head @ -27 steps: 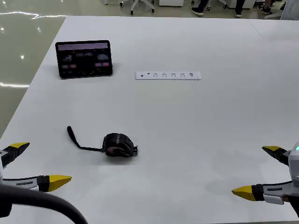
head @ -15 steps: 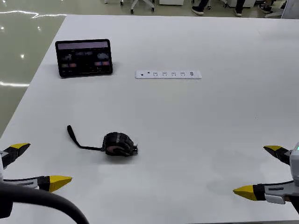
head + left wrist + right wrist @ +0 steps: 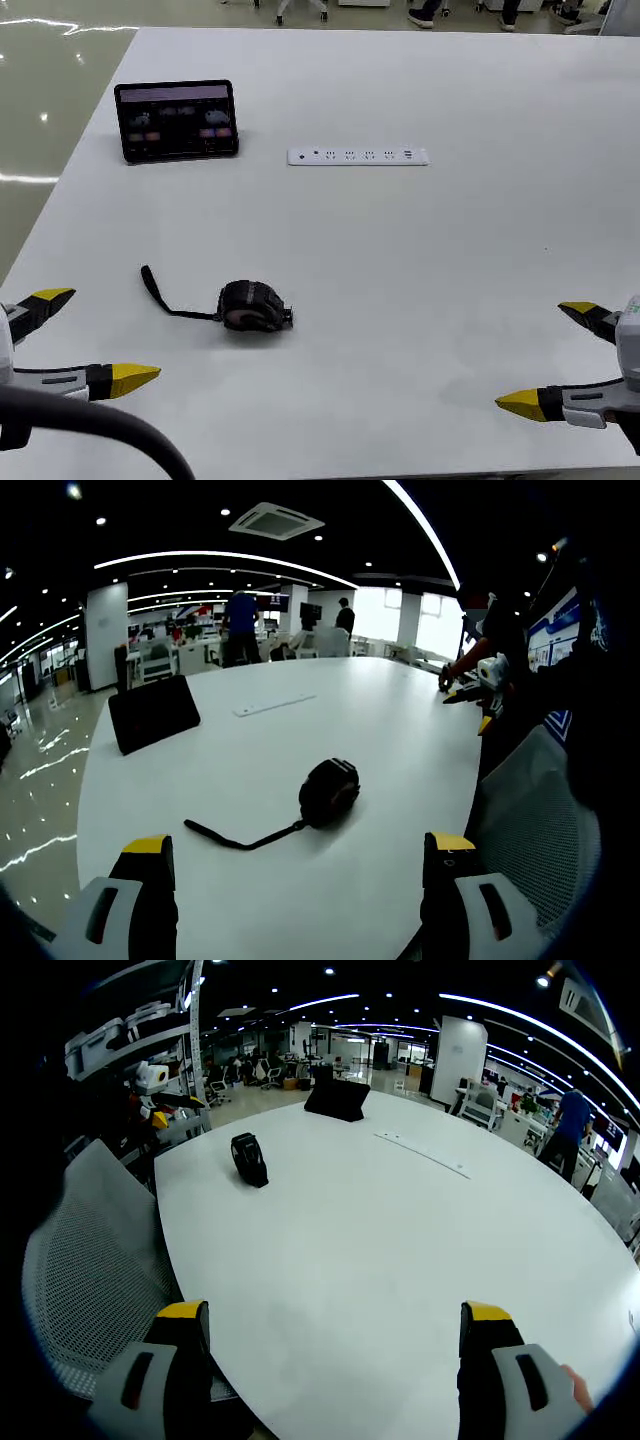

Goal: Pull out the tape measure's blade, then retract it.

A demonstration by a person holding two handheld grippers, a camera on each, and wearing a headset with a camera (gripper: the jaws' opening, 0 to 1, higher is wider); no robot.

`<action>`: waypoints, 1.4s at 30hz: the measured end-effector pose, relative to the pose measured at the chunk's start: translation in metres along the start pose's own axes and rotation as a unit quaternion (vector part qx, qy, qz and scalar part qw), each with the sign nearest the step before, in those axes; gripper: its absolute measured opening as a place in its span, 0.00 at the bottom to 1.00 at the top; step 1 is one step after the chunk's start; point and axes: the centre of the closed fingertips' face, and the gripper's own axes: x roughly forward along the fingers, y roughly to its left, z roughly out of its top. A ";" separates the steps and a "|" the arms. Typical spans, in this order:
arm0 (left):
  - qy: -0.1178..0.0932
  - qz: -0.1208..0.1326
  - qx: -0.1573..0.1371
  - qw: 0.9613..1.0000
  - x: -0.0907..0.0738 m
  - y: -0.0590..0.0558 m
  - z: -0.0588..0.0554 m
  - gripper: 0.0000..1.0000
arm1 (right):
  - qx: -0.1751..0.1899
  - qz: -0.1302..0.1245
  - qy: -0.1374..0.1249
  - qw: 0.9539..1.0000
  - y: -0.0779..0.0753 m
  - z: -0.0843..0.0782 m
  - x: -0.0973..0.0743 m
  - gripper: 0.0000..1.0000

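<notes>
The white desk takes up nearly the whole head view. My left gripper is in the lower left corner, yellow-tipped jaws spread wide, nothing between them. My right gripper is in the lower right corner, jaws just as wide apart and gripping nothing. The two are well apart from each other, near the desk's near edge.

In the upper left of the frame a dark tablet stands propped up with its screen lit. To its right, at upper centre, a white power strip lies flat.

Now the tape measure: a black case resting on the desk, left of centre in the lower half, nearer my left gripper and touched by neither. In the left gripper view it sits between my jaws, a little ahead. Its black strap trails off to the left. The blade is in.
</notes>
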 end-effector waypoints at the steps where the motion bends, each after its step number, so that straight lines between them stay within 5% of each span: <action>1: 0.000 -0.005 0.000 1.000 0.002 -0.001 0.002 1.00 | -0.003 0.001 -0.001 1.000 -0.001 0.003 0.002 1.00; 10: 0.010 -0.061 0.049 0.997 0.037 -0.002 0.030 1.00 | -0.051 0.043 -0.007 0.998 0.002 0.044 0.034 0.98; 16: 0.038 -0.090 0.089 0.991 0.054 -0.005 0.033 1.00 | -0.069 0.064 -0.008 0.996 0.004 0.067 0.053 0.98; 22: 0.074 -0.119 0.124 0.982 0.077 -0.007 0.026 1.00 | -0.078 0.085 -0.010 0.993 0.014 0.083 0.080 1.00; 31: 0.102 -0.157 0.156 0.970 0.104 -0.020 0.020 1.00 | -0.098 0.110 -0.006 0.989 0.029 0.095 0.111 1.00; 42: 0.109 -0.182 0.189 0.959 0.126 -0.022 0.020 0.98 | -0.122 0.148 -0.009 0.981 0.053 0.113 0.150 0.96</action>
